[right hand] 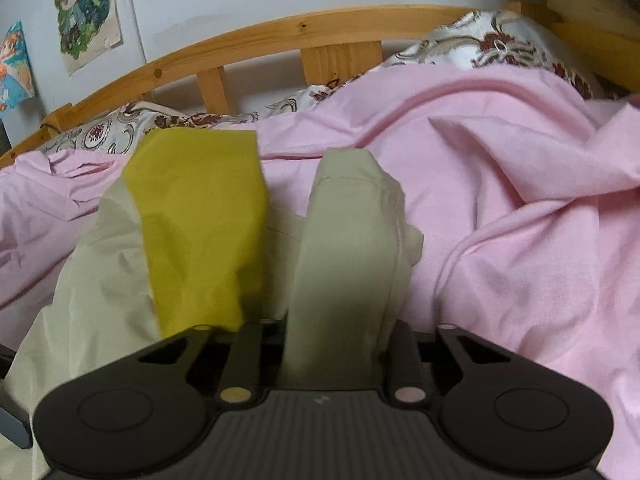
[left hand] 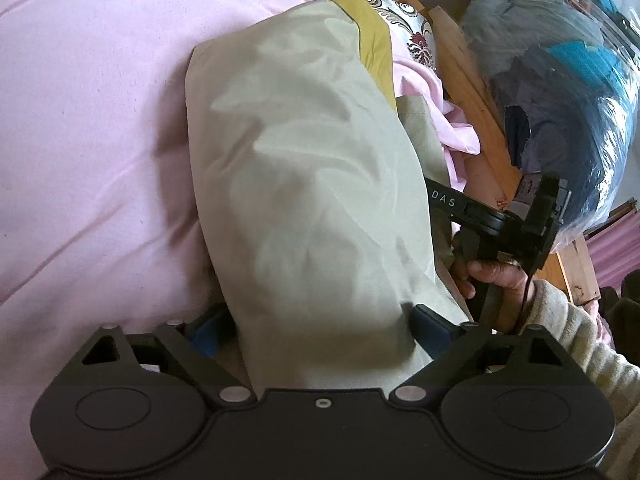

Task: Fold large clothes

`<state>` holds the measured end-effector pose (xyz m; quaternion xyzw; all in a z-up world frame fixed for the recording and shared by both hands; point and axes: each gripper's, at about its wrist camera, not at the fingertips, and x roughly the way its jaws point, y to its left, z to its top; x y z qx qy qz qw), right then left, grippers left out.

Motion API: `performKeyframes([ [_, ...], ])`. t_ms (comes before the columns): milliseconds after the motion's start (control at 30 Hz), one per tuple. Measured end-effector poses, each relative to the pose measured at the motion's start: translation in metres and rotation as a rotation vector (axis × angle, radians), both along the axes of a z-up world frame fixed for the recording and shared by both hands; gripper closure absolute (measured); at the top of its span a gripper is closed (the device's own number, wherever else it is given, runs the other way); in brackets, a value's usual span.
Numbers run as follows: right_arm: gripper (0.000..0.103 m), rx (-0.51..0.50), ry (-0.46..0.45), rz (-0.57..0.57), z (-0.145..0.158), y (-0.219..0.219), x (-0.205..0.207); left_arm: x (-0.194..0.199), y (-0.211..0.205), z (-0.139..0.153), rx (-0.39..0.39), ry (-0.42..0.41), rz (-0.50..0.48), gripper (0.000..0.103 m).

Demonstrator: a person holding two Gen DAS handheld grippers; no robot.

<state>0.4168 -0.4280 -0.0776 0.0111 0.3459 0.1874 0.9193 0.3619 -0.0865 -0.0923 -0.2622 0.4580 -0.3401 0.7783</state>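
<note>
A pale grey-green garment [left hand: 312, 184] with a mustard-yellow panel [left hand: 372, 36] lies lengthwise across a pink sheet [left hand: 92, 128] on a bed, its near end gathered between the fingers of the left tool [left hand: 320, 332]. The cloth drapes over the blue finger pads [left hand: 430, 320], so the tool's jaws stand partly closed around a thick bunch of fabric. At the garment's right edge, the right tool [left hand: 436, 196], black and lettered "DAS", reaches into the fabric, held by the person's right hand [left hand: 492, 276] in a knitted cream sleeve [left hand: 580, 344].

From the right wrist camera, a fold of the same grey-green cloth [right hand: 348, 248] rises straight from between the right tool's [right hand: 332, 344] fingers, which close on it with only the cloth's thickness between them. The yellow panel [right hand: 200, 232] lies just to the left of that fold, over more pale fabric.

Around the garment the pink sheet [right hand: 500, 184] is rumpled into broad creases. Beyond it lie floral-patterned pillows [right hand: 492, 44] against a wooden bed rail [right hand: 280, 36]. Cartoon posters [right hand: 86, 12] hang on the white wall behind. Beside the bed, past its wooden frame [left hand: 476, 120], stands a clear plastic bag stuffed with dark and blue clothing [left hand: 560, 92].
</note>
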Motion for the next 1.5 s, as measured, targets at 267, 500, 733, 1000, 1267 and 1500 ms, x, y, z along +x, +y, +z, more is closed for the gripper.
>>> performKeyframes([
  [267,0.09,0.095,0.041,-0.042,0.002,0.002,-0.01,-0.017,0.007,-0.001,-0.024,-0.032,0.078,0.03],
  [500,0.094,0.291,0.027,-0.038,0.039,0.001,-0.029,-0.024,0.032,0.018,-0.058,-0.016,0.067,0.042],
  [733,0.094,0.433,0.014,0.037,0.084,0.034,-0.021,-0.026,0.095,0.059,-0.051,-0.058,0.117,0.045],
  [1000,0.094,0.532,0.013,0.111,0.114,0.105,0.029,-0.003,0.16,0.101,0.11,-0.097,0.158,0.044],
  [1267,0.087,0.274,0.029,0.142,0.048,0.16,0.07,0.008,0.17,0.046,0.196,-0.043,0.217,0.038],
  [1500,0.037,0.177,-0.024,0.064,0.033,0.142,0.057,-0.028,0.152,0.051,0.245,-0.1,0.31,0.015],
])
